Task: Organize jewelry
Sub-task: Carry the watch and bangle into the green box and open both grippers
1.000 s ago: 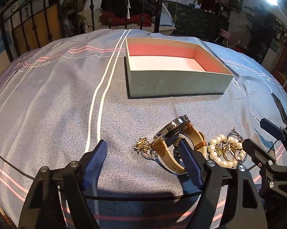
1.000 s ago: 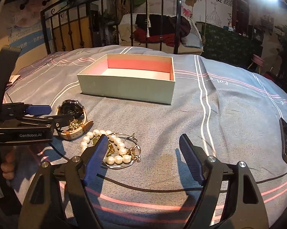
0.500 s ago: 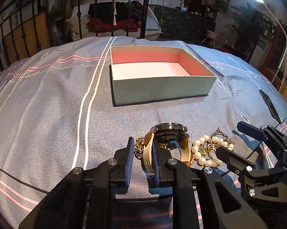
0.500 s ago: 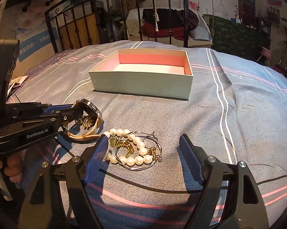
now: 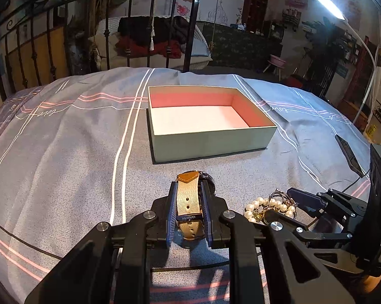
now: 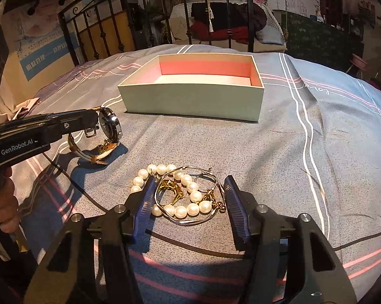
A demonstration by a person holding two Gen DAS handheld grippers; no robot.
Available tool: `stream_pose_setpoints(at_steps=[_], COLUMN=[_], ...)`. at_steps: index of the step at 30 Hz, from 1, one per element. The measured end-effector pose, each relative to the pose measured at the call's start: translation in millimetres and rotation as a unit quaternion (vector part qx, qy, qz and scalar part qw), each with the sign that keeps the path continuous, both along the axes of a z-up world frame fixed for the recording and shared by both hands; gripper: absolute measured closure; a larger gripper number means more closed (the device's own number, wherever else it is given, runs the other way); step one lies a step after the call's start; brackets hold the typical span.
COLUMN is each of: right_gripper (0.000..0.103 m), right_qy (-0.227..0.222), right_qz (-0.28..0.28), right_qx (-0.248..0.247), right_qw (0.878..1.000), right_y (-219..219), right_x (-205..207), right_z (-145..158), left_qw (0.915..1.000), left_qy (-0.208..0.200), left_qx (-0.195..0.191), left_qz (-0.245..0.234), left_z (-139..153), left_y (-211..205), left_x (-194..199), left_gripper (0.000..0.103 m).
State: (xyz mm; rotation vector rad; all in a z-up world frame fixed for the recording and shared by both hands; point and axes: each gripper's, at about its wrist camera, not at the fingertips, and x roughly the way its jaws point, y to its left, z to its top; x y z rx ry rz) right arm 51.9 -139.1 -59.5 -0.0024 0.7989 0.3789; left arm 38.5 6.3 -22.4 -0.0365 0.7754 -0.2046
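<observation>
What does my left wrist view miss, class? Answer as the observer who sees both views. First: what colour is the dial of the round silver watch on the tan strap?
Observer: The watch has a dark dial; only the right wrist view shows it.
Operator: Anything attached to it?
Observer: A small gold charm shows at its lower strap.
Operator: What lies between the right gripper's fingers?
Observer: The right gripper is closing around a white pearl bracelet, a gold ring and thin silver hoops; some pearls lie outside one finger.
</observation>
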Motion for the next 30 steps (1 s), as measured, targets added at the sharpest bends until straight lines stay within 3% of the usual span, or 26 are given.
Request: stream_pose_setpoints(at_steps=[8,16,23,30], right_gripper=[0.048,0.048,0.048,0.048], right_qy=[-0.048,-0.068,-0.097,-0.079], right_qz=[-0.001,0.004,0.003,-0.014], right_qx=[0.014,0.019,0.005,-0.012], right_qw=[0.999,0.998,0.995,0.997], right_y=[-3,-3,5,14], right_x=[-6,6,60,141], right_z=[25,45,76,79], left_qw=[0.9996,0.9986,0.9973,0.9978], left_qy=[-0.023,-0.045,-0.063,-0.027], left_qx=[-0.011,-0.019,-0.026,-0.048], left_qz=[-0.009,-0.018,-0.027,-0.037], left_z=[18,40,62,59], left_y=[0,-4,-13,-14], left_x=[-2,10,53,121], left_gripper=[0.086,0.086,0.086,0.085])
